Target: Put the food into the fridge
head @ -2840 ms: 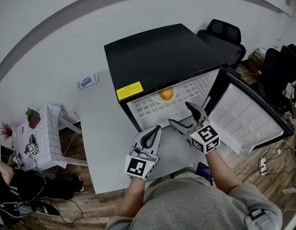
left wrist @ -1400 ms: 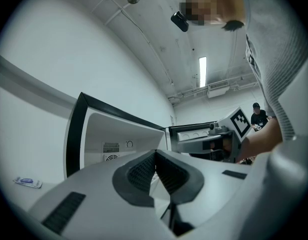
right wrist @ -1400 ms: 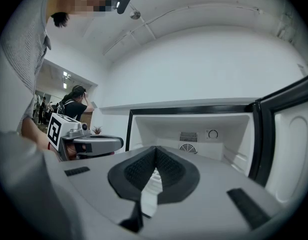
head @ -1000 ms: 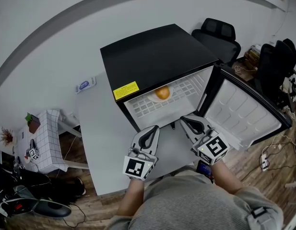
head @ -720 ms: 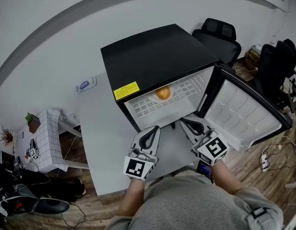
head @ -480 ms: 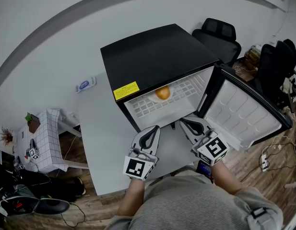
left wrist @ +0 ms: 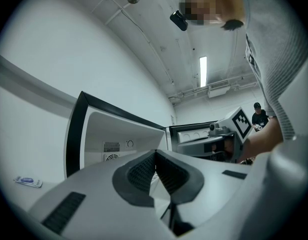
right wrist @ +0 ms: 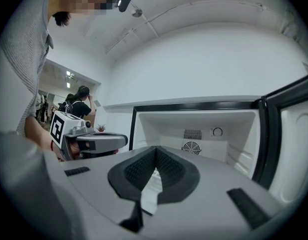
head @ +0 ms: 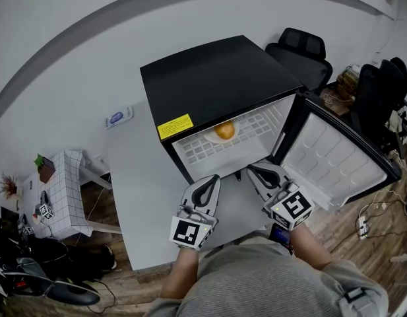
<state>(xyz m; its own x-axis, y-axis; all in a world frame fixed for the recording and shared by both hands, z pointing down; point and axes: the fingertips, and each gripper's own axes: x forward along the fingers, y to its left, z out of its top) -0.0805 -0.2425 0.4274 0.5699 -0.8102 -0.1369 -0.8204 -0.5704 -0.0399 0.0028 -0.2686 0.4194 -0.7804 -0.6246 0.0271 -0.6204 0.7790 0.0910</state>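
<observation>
Head view: a black mini fridge [head: 213, 78] stands on the grey bench [head: 140, 190], its door [head: 335, 160] swung open to the right. An orange fruit [head: 225, 130] lies on the white wire shelf inside, toward the back. The left tongs [head: 212, 179] and right tongs [head: 254, 170] hover side by side over the bench just in front of the fridge mouth, both apart from the fruit (it sits beyond and between them). Some seconds ago the right tongs reached nearer the shelf; now they are drawn back level with the left pair, while the fruit has stayed put.

Left gripper view: the ribbed pads are pressed together with nothing between them; the open fridge lies ahead.

Right gripper view: the pads meet tip to tip, empty; the fridge's white back wall with its round vent [right wrist: 191, 147] faces them.
</observation>
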